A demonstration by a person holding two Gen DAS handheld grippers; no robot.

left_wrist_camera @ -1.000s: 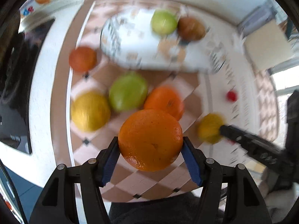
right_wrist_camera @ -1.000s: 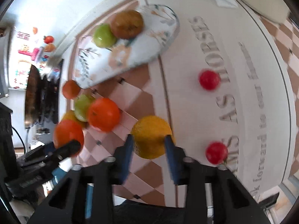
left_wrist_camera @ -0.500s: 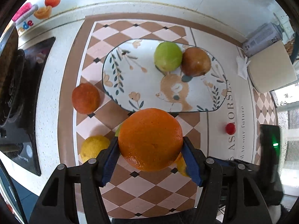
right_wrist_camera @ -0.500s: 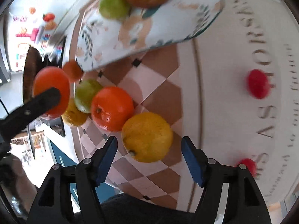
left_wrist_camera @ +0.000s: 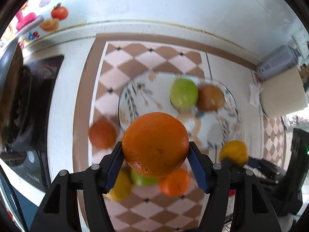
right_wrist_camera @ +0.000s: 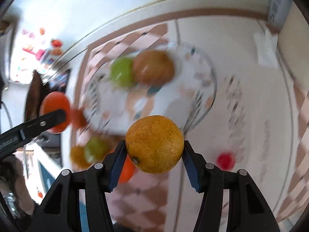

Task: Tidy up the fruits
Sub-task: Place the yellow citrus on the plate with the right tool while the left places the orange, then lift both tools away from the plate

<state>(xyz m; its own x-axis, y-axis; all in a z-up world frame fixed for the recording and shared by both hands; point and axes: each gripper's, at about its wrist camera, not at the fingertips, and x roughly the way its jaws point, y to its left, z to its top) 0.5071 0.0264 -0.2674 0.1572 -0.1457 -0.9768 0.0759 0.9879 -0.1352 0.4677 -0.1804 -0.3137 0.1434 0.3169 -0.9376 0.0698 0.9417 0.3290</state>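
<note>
Orange (left_wrist_camera: 155, 144) is clamped between the blue fingers (left_wrist_camera: 114, 169) of the left gripper (left_wrist_camera: 156, 166), held above the table (left_wrist_camera: 63, 106). Yellow citrus (right_wrist_camera: 154, 144) is clamped likewise in the right gripper (right_wrist_camera: 154, 163), also raised. Plate (left_wrist_camera: 229, 100) lies beyond both, carrying a green apple (left_wrist_camera: 183, 93) touching a brown fruit (left_wrist_camera: 210, 97). On the checkered mat (left_wrist_camera: 135, 61) lie a small orange (left_wrist_camera: 102, 134) left of the plate, plus a lemon (left_wrist_camera: 120, 187), second apple (left_wrist_camera: 142, 178) and tangerine (left_wrist_camera: 174, 181) below the held orange. A red fruit (right_wrist_camera: 225, 160) lies apart to the right. Background is blurred.
</note>
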